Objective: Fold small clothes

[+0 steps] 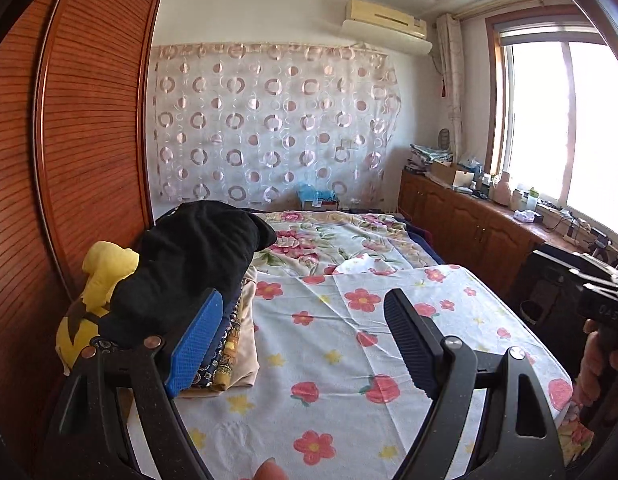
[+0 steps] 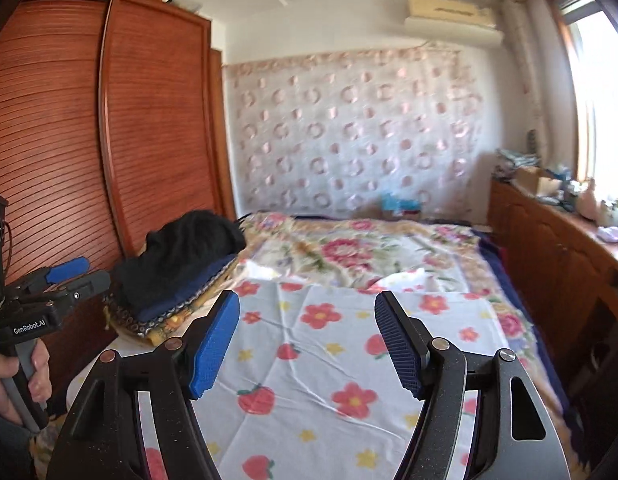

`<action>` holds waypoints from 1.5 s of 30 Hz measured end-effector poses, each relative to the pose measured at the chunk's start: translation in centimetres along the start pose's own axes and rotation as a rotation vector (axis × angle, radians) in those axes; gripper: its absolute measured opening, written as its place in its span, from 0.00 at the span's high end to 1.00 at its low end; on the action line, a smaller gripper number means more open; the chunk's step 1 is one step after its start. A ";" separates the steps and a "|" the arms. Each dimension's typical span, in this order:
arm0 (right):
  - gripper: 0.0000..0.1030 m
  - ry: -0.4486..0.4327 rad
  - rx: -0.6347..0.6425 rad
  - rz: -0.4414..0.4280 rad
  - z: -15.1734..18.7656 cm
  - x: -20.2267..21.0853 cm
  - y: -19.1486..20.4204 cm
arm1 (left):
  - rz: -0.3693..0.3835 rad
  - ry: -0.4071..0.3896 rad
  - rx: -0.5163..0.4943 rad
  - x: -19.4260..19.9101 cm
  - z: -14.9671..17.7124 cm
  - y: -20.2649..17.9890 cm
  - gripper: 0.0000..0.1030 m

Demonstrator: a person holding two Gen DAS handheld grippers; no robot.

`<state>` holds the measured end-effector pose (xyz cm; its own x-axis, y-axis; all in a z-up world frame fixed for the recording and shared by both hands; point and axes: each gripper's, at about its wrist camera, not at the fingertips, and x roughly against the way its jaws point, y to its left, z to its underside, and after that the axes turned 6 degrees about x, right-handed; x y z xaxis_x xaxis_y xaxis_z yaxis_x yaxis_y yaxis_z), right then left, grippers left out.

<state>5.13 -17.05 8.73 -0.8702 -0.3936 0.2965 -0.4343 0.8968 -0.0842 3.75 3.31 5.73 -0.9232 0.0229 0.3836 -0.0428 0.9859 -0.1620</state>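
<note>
Folded clothes stack (image 1: 213, 320) on bed (image 1: 349, 360)

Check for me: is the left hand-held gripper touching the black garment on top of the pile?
Cannot tell. In the left wrist view the left hand-held gripper is open, its blue pad overlapping the black garment; the right wrist view shows no clear contact or gap.

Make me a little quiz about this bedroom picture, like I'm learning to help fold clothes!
1. True or false: the left hand-held gripper is holding a garment.
2. What colour is the top garment on the clothes pile?
3. Which side of the flowered sheet holds the pile: A the wardrobe side, B the window side?

Key: 1 false; 2 black; 3 A.
</note>
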 end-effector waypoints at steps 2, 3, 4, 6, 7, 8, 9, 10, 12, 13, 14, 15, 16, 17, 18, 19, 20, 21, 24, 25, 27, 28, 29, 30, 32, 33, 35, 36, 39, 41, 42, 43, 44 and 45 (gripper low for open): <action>0.30 -0.021 -0.002 0.023 0.1 1.5 0.7 | -0.026 0.012 -0.019 0.2 0.2 -0.8 0.19; 0.30 -0.028 -0.003 0.031 0.2 2.1 1.1 | -0.036 0.004 -0.023 0.4 0.3 -1.1 0.19; 0.30 -0.034 -0.006 0.039 0.6 2.7 1.5 | -0.041 0.000 -0.023 0.5 0.4 -1.2 0.19; 0.30 -0.038 -0.007 0.045 1.7 2.6 2.8 | -0.037 0.006 -0.020 0.6 0.8 -1.4 0.19; 0.30 -0.037 -0.009 0.049 2.1 2.5 3.3 | -0.032 0.010 -0.018 0.7 0.9 -1.5 0.19; 0.30 -0.034 -0.008 0.048 2.5 2.3 3.8 | -0.024 0.011 -0.017 0.8 1.0 -1.5 0.19; 0.30 -0.032 -0.008 0.050 3.0 2.3 4.1 | -0.019 0.011 -0.021 0.9 1.2 -1.7 0.19; 0.30 -0.031 -0.007 0.054 3.3 2.4 4.3 | -0.018 0.011 -0.025 0.8 1.2 -1.9 0.19; 0.30 -0.031 -0.009 0.063 3.6 2.2 4.3 | -0.020 0.010 -0.030 0.8 1.3 -2.0 0.19; 0.30 -0.029 -0.013 0.063 3.7 2.1 4.2 | -0.022 0.010 -0.029 0.7 1.3 -2.0 0.19; 0.30 -0.028 -0.021 0.062 3.8 1.7 4.0 | -0.020 0.009 -0.027 0.7 1.3 -1.9 0.19; 0.30 -0.025 -0.026 0.062 3.8 0.9 3.4 | -0.019 0.008 -0.026 0.7 1.3 -1.9 0.19; 0.30 -0.024 -0.026 0.064 3.8 0.7 3.3 | -0.022 0.006 -0.024 0.7 1.3 -1.9 0.19; 0.30 -0.023 -0.023 0.068 3.8 0.7 3.3 | -0.025 0.005 -0.024 0.7 1.3 -2.0 0.19; 0.30 -0.024 -0.021 0.075 3.8 0.8 3.3 | -0.027 0.004 -0.022 0.6 1.4 -2.0 0.19; 0.30 -0.024 -0.021 0.078 3.8 0.8 3.2 | -0.028 0.004 -0.021 0.7 1.4 -2.0 0.19; 0.30 -0.023 -0.022 0.076 3.9 0.7 3.0 | -0.026 0.006 -0.022 0.6 1.4 -2.0 0.19; 0.30 -0.022 -0.024 0.076 3.7 0.8 2.9 | -0.026 0.006 -0.021 0.6 1.4 -1.9 0.19; 0.30 -0.022 -0.022 0.075 3.7 0.9 2.6 | -0.026 0.005 -0.023 0.7 1.4 -2.0 0.19; 0.30 -0.022 -0.023 0.076 3.8 0.8 2.5 | -0.025 0.005 -0.024 0.7 1.4 -2.0 0.19; 0.30 -0.020 -0.026 0.075 3.7 0.8 2.3 | -0.022 0.007 -0.024 0.7 1.4 -1.9 0.19; 0.30 -0.020 -0.025 0.076 3.8 0.8 2.1 | -0.024 0.006 -0.025 0.7 1.3 -1.9 0.19; 0.30 -0.020 -0.025 0.076 4.0 0.8 2.0 | -0.025 0.005 -0.024 0.7 1.3 -1.9 0.19; 0.30 -0.022 -0.026 0.075 4.0 0.8 1.7 | -0.026 0.004 -0.024 0.7 1.3 -1.9 0.19; 0.30 -0.021 -0.027 0.076 4.0 0.9 1.3 | -0.025 0.003 -0.024 0.7 1.3 -1.9 0.19; 0.30 -0.021 -0.028 0.076 4.0 1.0 1.1 | -0.025 0.004 -0.025 0.7 1.3 -1.9 0.19; 0.30 -0.022 -0.029 0.076 4.0 1.1 0.8 | -0.026 0.004 -0.026 0.7 1.3 -1.9 0.19; 0.30 -0.022 -0.030 0.075 4.0 1.2 0.5 | -0.026 0.003 -0.025 0.7 1.3 -1.9 0.19; 0.30 -0.022 -0.030 0.074 4.0 1.4 0.1 | -0.027 0.003 -0.026 0.7 1.3 -1.9 0.19; 0.30 -0.022 -0.030 0.075 4.1 1.4 0.0 | -0.028 0.000 -0.027 0.7 1.3 -1.9 0.19; 0.30 -0.022 -0.031 0.074 4.1 1.5 -0.1 | -0.027 0.002 -0.026 0.7 1.3 -1.9 0.19; 0.30 -0.023 -0.031 0.073 4.1 1.5 -0.2 | -0.027 0.001 -0.025 0.7 1.3 -1.9 0.19; 0.30 -0.023 -0.031 0.074 4.1 1.5 -0.3 | -0.027 0.000 -0.025 0.6 1.3 -1.8 0.19; 0.30 -0.023 -0.031 0.074 4.2 1.5 -0.4 | -0.027 0.000 -0.026 0.7 1.2 -1.8 0.19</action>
<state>3.02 -18.85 5.25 -0.9048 -0.3302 0.2690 -0.3617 0.9292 -0.0759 2.73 1.38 5.20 -0.9219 -0.0041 0.3874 -0.0581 0.9901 -0.1277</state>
